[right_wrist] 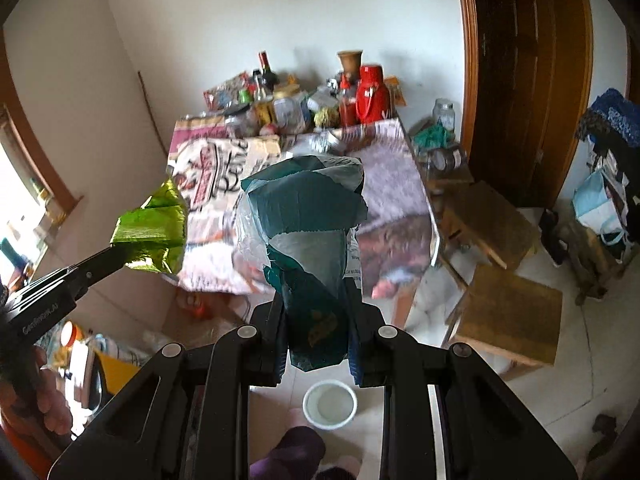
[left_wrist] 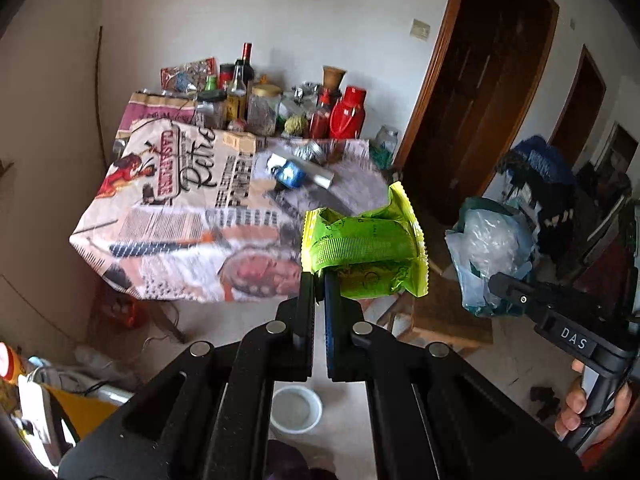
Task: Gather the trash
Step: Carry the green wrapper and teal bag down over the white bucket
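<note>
My left gripper (left_wrist: 319, 280) is shut on a crumpled bright green snack wrapper (left_wrist: 366, 250) and holds it in the air in front of the table. The wrapper also shows in the right wrist view (right_wrist: 154, 228), left of centre. My right gripper (right_wrist: 318, 300) is shut on a crumpled teal and clear plastic bag (right_wrist: 308, 220), also held in the air. That bag shows in the left wrist view (left_wrist: 486, 248) at the right, with the right gripper's body (left_wrist: 560, 312) below it.
A table with a printed newspaper-style cloth (left_wrist: 180, 200) stands ahead, with bottles, jars and a red thermos (left_wrist: 346, 114) along its far edge and small items (left_wrist: 296, 168) in the middle. A white bowl (right_wrist: 330, 402) sits on the floor below. Wooden stools (right_wrist: 508, 316) stand right.
</note>
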Available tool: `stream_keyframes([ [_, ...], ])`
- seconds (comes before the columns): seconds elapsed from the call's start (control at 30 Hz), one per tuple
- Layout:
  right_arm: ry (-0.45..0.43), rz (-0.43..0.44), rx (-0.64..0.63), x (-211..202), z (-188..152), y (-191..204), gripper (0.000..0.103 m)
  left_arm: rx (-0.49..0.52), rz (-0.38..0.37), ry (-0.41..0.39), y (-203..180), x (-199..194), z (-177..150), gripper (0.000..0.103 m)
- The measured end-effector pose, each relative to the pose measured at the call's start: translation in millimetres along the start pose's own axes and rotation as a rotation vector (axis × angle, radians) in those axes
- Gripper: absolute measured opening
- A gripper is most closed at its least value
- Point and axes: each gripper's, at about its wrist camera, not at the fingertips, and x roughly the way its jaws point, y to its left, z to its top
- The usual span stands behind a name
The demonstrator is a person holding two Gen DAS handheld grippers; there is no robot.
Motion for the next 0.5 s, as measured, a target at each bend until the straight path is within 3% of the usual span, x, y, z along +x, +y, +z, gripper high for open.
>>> stream_keyframes([
  [0.27,0.12,0.026,0.014,34,-35,-1,0.022,-0.004,0.051,0.112,12,30,-41,0.003],
  [0.5,0.263,0.013,0.034,96,-74,-2,0.022,-0.025,0.061,0.267,46,100,-82,0.003],
])
